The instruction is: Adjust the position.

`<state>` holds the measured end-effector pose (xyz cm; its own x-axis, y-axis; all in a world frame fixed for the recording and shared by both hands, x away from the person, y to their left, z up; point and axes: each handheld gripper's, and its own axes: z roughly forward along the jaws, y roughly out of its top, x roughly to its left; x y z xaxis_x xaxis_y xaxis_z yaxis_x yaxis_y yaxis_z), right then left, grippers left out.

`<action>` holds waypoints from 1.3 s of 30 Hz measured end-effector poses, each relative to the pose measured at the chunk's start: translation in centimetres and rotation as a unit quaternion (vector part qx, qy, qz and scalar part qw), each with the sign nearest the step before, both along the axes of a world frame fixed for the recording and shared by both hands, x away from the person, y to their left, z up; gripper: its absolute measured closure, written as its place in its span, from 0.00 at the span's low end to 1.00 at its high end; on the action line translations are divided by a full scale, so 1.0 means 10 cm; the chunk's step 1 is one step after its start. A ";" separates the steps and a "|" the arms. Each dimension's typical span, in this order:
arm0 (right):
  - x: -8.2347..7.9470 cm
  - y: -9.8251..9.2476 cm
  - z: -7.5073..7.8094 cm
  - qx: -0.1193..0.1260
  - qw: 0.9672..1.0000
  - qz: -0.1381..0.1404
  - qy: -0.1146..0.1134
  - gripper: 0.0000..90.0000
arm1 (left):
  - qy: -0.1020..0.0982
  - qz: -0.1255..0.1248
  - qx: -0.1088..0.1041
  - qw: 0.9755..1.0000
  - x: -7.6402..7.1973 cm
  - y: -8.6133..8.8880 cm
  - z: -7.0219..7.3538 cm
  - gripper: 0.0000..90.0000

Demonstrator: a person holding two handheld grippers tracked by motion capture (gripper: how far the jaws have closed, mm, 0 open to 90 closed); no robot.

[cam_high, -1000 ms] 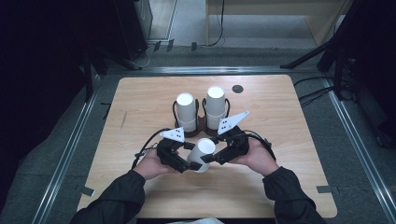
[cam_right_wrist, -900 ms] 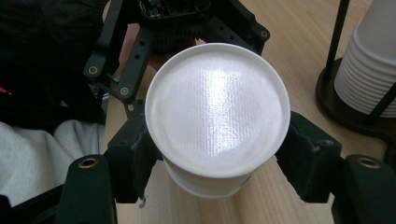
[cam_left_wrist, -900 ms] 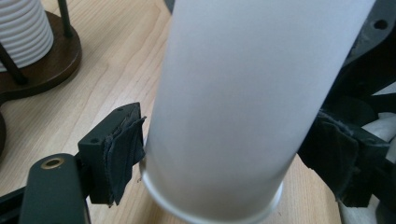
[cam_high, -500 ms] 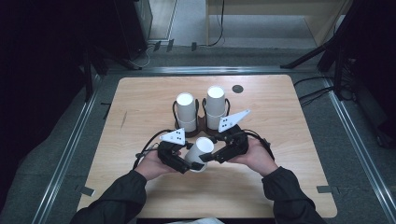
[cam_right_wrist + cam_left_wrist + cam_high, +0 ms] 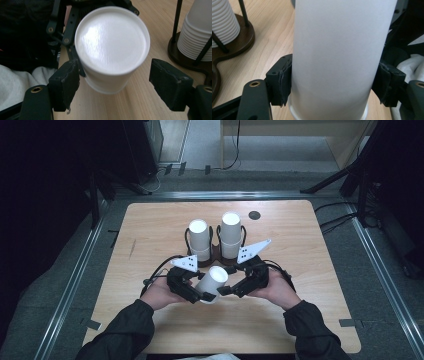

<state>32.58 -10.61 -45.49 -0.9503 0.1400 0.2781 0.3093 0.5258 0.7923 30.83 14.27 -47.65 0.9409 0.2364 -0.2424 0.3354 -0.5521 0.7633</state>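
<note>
A white paper cup (image 5: 214, 279) is held bottom-up and tilted just above the table, in front of the cup holder. My left gripper (image 5: 198, 293) is shut on its side wall; its jaws have been closing, and both pads (image 5: 283, 82) press the cup (image 5: 337, 50). My right gripper (image 5: 228, 290) faces the cup's base (image 5: 112, 40) and is open. Its jaws have just been opening, with the cup between them; the right pad (image 5: 170, 82) stands well off it.
Two stacks of white cups (image 5: 198, 240) (image 5: 231, 232) stand in a dark wire holder (image 5: 216, 254) mid-table, just behind the grippers. A small dark disc (image 5: 254, 215) lies near the far edge. The wooden table (image 5: 310, 260) has bare room on both sides.
The right gripper's jaws have spread away from the cup. Both hands and the cup have stayed almost in place.
</note>
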 end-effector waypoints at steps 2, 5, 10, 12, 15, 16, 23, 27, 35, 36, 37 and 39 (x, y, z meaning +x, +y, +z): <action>-0.02 -0.02 -0.03 -0.011 1.000 -0.002 -0.009 0.27 | 0.002 0.000 0.002 1.000 0.03 0.03 0.02 0.30; -0.03 -0.03 -0.09 -0.028 0.999 -0.009 -0.012 0.27 | 0.001 0.003 0.014 1.000 0.07 0.06 0.05 0.30; -0.05 -0.04 -0.15 -0.042 0.999 -0.016 -0.014 0.27 | -0.006 -0.003 0.035 0.999 0.12 0.08 0.09 0.30; -0.06 -0.04 -0.17 -0.046 0.999 -0.017 -0.014 0.27 | -0.008 -0.004 0.046 0.999 0.15 0.09 0.10 0.30; -0.07 -0.04 -0.21 -0.055 0.998 -0.018 -0.014 0.27 | -0.012 -0.006 0.061 0.998 0.18 0.08 0.09 0.30; -0.08 -0.04 -0.21 -0.057 0.998 -0.019 -0.015 0.27 | -0.017 -0.010 0.070 0.997 0.19 0.08 0.09 0.30; -0.08 -0.04 -0.26 -0.060 0.998 -0.023 -0.016 0.27 | -0.028 -0.022 0.105 0.994 0.24 0.04 0.05 0.30; -0.08 -0.04 -0.28 -0.059 0.998 -0.024 -0.018 0.27 | -0.026 -0.035 0.132 0.990 0.24 0.00 0.02 0.30; -0.07 0.02 -0.29 -0.058 0.998 -0.019 -0.019 0.27 | -0.016 -0.061 0.155 0.986 0.21 -0.08 -0.06 0.30; -0.07 0.03 -0.30 -0.058 0.998 -0.017 -0.019 0.27 | -0.017 -0.064 0.158 0.985 0.19 -0.09 -0.07 0.30; -0.07 0.04 -0.30 -0.058 0.998 -0.014 -0.018 0.27 | -0.016 -0.069 0.162 0.984 0.19 -0.10 -0.07 0.30; -0.07 0.07 -0.31 -0.059 0.998 -0.011 -0.019 0.27 | -0.015 -0.076 0.163 0.984 0.16 -0.12 -0.08 0.30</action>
<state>31.92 -9.90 -48.55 -0.9563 0.1904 0.2222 0.2925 0.6103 0.7362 32.47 13.07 -48.44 0.9770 0.1528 -0.1487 0.2099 -0.8112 0.5458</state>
